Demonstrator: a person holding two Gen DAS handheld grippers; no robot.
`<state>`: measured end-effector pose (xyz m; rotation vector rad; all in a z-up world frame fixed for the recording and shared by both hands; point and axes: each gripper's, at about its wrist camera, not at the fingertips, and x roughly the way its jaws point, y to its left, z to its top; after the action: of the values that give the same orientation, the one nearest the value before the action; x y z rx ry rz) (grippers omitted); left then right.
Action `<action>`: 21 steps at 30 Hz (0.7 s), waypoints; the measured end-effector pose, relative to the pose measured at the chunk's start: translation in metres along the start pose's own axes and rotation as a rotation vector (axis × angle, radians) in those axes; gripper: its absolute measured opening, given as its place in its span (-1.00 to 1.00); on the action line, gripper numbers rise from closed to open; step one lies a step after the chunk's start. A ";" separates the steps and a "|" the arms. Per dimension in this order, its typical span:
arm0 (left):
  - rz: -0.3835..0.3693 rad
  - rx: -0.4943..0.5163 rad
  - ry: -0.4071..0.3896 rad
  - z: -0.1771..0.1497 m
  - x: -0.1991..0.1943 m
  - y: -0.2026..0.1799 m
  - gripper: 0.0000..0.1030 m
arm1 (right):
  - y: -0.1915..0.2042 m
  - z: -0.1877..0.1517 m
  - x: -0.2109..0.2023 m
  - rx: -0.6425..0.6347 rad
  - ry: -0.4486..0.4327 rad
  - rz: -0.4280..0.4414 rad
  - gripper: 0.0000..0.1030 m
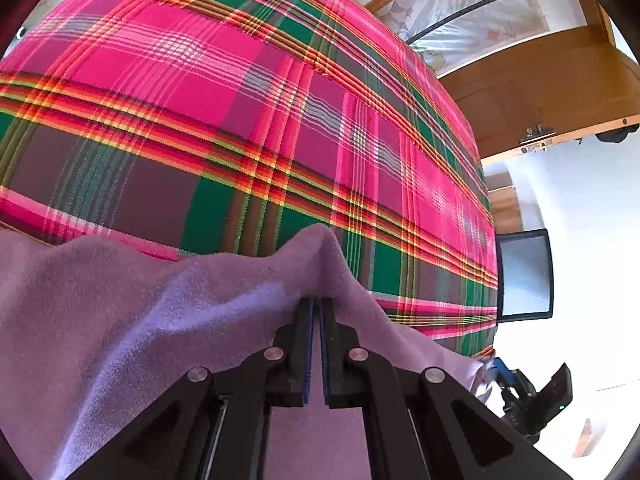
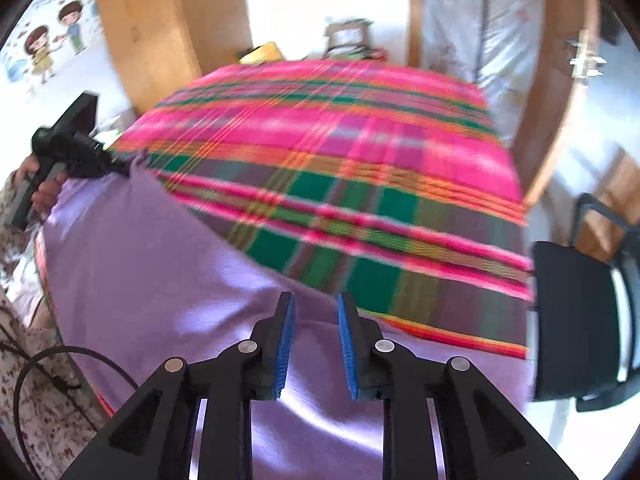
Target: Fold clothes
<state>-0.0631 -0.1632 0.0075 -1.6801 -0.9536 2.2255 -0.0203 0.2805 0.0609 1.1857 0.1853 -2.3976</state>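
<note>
A lilac garment [image 1: 132, 304] lies at the near edge of a table covered with a pink, green and orange plaid cloth [image 1: 224, 120]. My left gripper [image 1: 316, 304] is shut on a raised fold of the garment, which peaks just beyond the fingertips. In the right wrist view the garment [image 2: 152, 264] spreads across the near left of the plaid cloth [image 2: 360, 160]. My right gripper [image 2: 316, 304] is open above the garment's near part, with nothing between its blue pads. The left gripper [image 2: 120, 166] shows at far left, pinching the garment's corner.
A black chair [image 2: 576, 320] stands at the table's right side. A wooden bed frame with a plastic-wrapped mattress [image 1: 480, 4] is behind the table. A black monitor-like panel [image 1: 526, 276] sits past the table's right edge. A black cable [image 2: 44, 376] loops at lower left.
</note>
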 end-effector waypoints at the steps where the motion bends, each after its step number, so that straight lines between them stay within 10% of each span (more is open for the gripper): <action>1: 0.005 0.001 -0.003 -0.001 -0.001 -0.002 -0.94 | -0.006 -0.003 -0.006 0.018 -0.010 -0.007 -0.52; 15: 0.036 0.182 -0.073 -0.042 -0.017 -0.062 -0.85 | -0.045 -0.034 0.005 0.084 0.074 -0.102 -0.34; 21: -0.020 0.248 0.013 -0.054 0.010 -0.094 -0.84 | -0.026 -0.031 0.016 0.027 0.082 -0.091 0.15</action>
<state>-0.0380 -0.0652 0.0473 -1.5643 -0.6559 2.2114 -0.0187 0.3079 0.0270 1.3153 0.2383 -2.4380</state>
